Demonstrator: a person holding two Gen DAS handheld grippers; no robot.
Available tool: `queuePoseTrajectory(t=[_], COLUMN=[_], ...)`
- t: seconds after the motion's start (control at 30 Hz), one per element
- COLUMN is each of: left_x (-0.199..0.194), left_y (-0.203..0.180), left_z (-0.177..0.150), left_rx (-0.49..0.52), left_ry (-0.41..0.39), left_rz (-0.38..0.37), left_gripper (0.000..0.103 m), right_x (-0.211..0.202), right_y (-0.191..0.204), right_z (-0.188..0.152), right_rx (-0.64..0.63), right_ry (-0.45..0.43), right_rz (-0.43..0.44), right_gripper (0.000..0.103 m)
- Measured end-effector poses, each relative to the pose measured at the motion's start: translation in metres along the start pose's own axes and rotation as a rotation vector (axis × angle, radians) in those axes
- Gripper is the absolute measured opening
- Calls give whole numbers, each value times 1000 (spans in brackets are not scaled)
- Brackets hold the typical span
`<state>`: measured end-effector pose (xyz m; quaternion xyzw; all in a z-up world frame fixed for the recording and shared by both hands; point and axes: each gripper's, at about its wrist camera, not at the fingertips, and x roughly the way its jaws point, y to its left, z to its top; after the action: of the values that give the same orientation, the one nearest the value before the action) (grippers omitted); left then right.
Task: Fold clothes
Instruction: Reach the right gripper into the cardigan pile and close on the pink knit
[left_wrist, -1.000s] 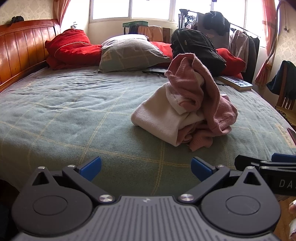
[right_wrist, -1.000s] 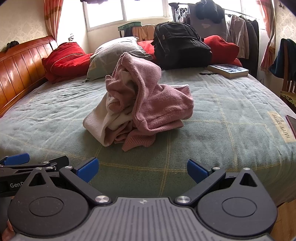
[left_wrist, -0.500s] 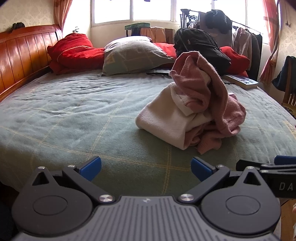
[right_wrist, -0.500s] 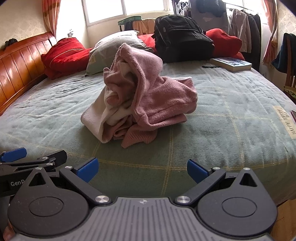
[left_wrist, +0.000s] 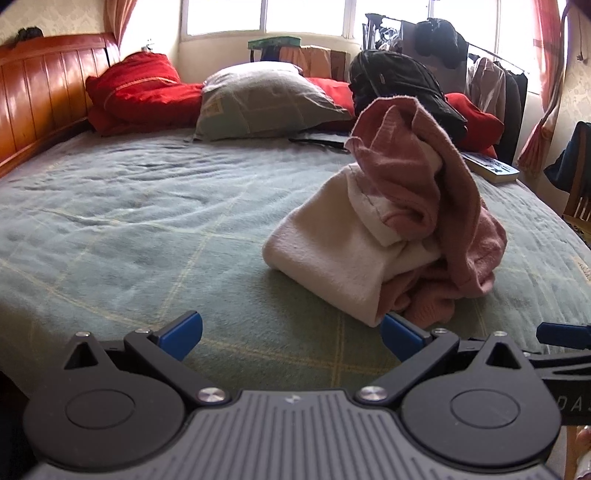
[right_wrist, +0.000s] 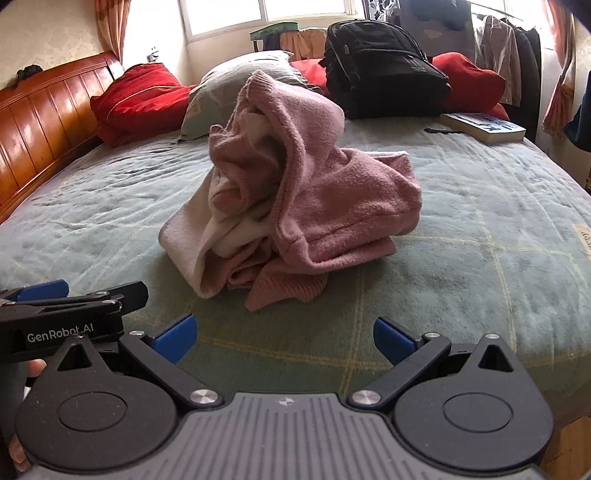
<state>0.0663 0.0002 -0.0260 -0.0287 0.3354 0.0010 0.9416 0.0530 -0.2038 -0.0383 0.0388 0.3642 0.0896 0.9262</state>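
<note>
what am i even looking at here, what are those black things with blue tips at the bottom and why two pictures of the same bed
Those black things are hand-held tongs, not a robot arm: a person holds one in each hand, and each carries a wide-angle camera looking forward along its two blue-tipped fingers. So there are two pictures: one from the left tongs, one from the right tongs. Each also catches the other at its edge. Both tongs are open and hold nothing.

Ahead, on the green blanket of the bed, lies a crumpled heap of clothes, pink and cream, not yet folded. Behind it are a grey pillow, red bedding, a black backpack and a book.
</note>
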Motion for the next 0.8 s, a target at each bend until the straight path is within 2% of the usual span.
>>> queuePoseTrajectory(t=[0.13,0.33,0.43,0.57,0.7,0.8], left_x=[11,19,27,35,36,39], left_y=[-2,1,4,8,8,4], left_z=[8,18,23,23,22,23], left_rx=[16,51,68,101,118,158], left_ry=[0,-69,-44,-25,-38,-13], left_rz=[-13,-77,-96,-113,-162,-198], left_gripper=[102,102,102,102,102,102], right_x=[9,20,25,29,38,40], right_y=[-2,-4,-6,-14,-22,-28], right_z=[10,29,36,35,33,34], right_rx=[-22,-101,-149,-222,-285,-316], right_ry=[-6,-22,-33,-71,-37,-11], right_rz=[-8,-15,-25,31,22,-3], right_gripper=[103,103,103,103,103,103])
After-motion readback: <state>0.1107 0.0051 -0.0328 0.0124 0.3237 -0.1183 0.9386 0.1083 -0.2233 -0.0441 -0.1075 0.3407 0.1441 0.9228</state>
